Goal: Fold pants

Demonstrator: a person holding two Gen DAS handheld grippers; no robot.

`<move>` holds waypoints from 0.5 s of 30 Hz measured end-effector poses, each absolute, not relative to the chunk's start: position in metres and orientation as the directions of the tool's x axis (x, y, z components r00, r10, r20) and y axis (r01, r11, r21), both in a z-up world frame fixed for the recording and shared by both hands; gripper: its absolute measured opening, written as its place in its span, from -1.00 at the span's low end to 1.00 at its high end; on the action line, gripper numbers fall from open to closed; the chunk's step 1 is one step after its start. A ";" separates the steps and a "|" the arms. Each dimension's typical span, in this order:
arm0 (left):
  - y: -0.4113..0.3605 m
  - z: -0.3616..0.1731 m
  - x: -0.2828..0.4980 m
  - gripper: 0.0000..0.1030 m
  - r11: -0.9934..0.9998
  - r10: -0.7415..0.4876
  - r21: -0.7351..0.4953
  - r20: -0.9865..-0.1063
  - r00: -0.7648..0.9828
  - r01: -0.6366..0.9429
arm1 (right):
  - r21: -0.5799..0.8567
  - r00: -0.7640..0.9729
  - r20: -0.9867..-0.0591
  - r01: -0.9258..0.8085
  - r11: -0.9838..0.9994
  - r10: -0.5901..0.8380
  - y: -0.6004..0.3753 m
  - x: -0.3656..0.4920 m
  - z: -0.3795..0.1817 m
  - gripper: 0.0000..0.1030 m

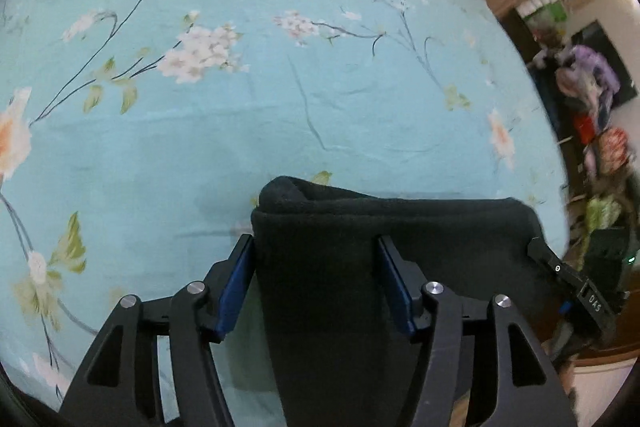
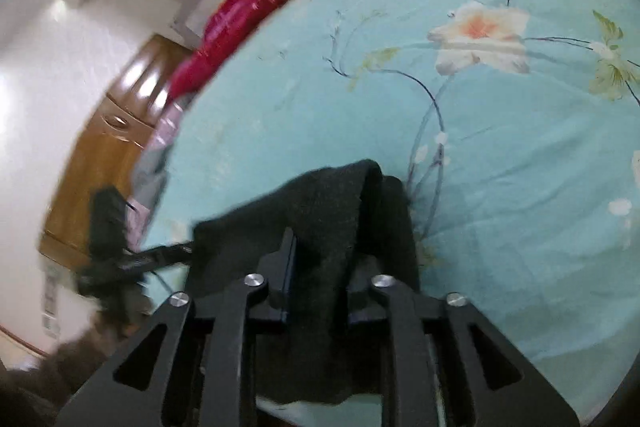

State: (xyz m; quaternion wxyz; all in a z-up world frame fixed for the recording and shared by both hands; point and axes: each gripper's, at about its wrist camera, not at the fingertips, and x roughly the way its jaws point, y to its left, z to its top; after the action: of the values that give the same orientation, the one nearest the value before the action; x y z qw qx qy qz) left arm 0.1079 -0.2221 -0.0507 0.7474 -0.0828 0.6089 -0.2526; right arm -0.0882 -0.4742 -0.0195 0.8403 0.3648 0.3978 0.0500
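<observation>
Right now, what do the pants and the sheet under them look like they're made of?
Pants: black, matte, fuzzy nap, thick soft folds; probably fleece or a heavy knit.
Sheet: thin light-blue woven fabric with a printed floral pattern and fine creases; likely cotton, though a blend can't be ruled out.

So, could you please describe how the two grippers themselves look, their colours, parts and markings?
Both are black two-finger linkages with triangular cut-outs and round silver pivot pins. The left gripper has blue pads on the inner faces of its fingers. The right gripper looks the same; its pads appear dark, with only a blue edge. In the left view it bears small white lettering. No sleeves are visible.
</observation>
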 end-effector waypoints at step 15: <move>-0.220 -0.053 0.049 0.39 0.860 -0.432 -0.374 -0.896 0.106 0.348 | 0.463 0.654 -0.710 0.152 0.873 0.263 -0.436 -0.118 0.002 0.06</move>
State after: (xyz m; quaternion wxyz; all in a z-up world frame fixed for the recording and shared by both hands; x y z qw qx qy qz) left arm 0.0491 -0.2205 -0.0529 0.7429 -0.0341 0.6148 -0.2627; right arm -0.1184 -0.4364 0.0023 0.8742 0.2500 0.4150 0.0317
